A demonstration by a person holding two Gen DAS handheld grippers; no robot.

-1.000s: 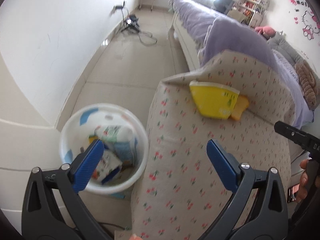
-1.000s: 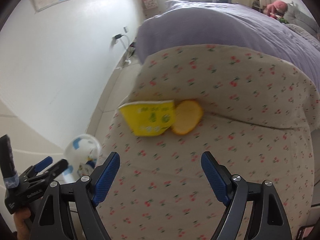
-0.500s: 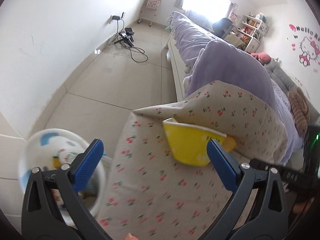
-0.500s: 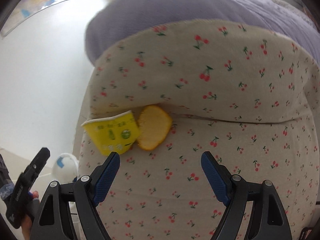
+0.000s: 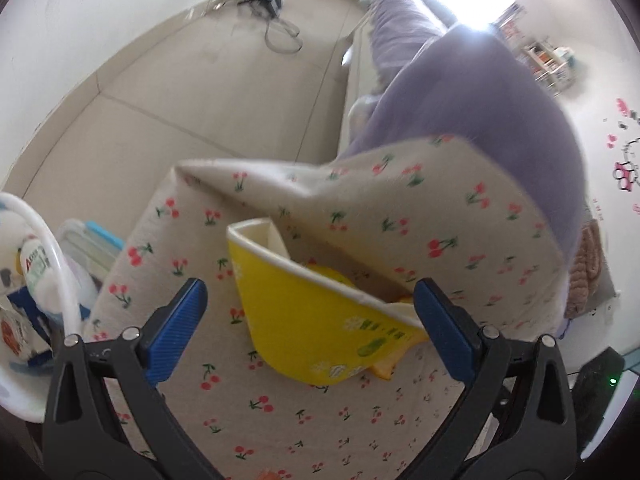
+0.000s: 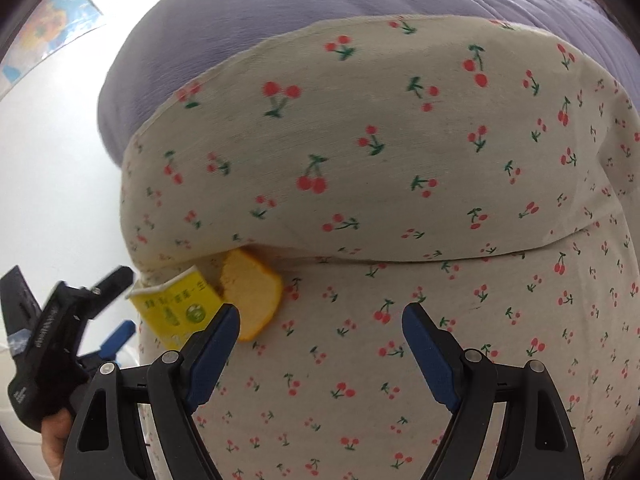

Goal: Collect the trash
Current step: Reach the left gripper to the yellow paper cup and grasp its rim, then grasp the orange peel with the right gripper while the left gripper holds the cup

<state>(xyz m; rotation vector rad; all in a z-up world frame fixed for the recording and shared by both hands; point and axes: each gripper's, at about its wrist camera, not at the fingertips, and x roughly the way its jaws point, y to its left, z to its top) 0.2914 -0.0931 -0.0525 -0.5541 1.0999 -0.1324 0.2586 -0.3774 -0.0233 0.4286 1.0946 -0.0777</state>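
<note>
bin (image 5: 48, 240): far left in the left view, white, sitting on the floor just beside the cushion's edge. Already got stuff in it, a white bottle (image 5: 38, 268) and some packaging, so part of the job looks done.

left gripper (image 5: 310, 318): jaws spread wide, nothing in them. It's lined up right on the cup, one blue pad on each side, not touching as far as I can tell. You can also spot it at the left edge of the right view.

cup (image 5: 312, 328): yellow paper cup, squashed flat-ish, lying on its side on the cherry-print cushion (image 5: 304, 420), tucked against the fold where the upper cushion overhangs. This is the trash in play right now.

peel (image 6: 256, 300): orange-yellow chunk, looks like a peel or fruit slice, can't say which. Touching the cup on its right, half under the same overhang. Mostly hidden behind the cup in the left view.

right gripper (image 6: 320, 342): also wide apart and holding nothing, hovering over the cushion to the right of the peel.

progress: my read is somewhere in the middle. Some trash is binned; cup and peel are not yet picked up.

next: probably pinch the cup, which should crumple easily, then carry it left to the bin. Peel after that.
</note>
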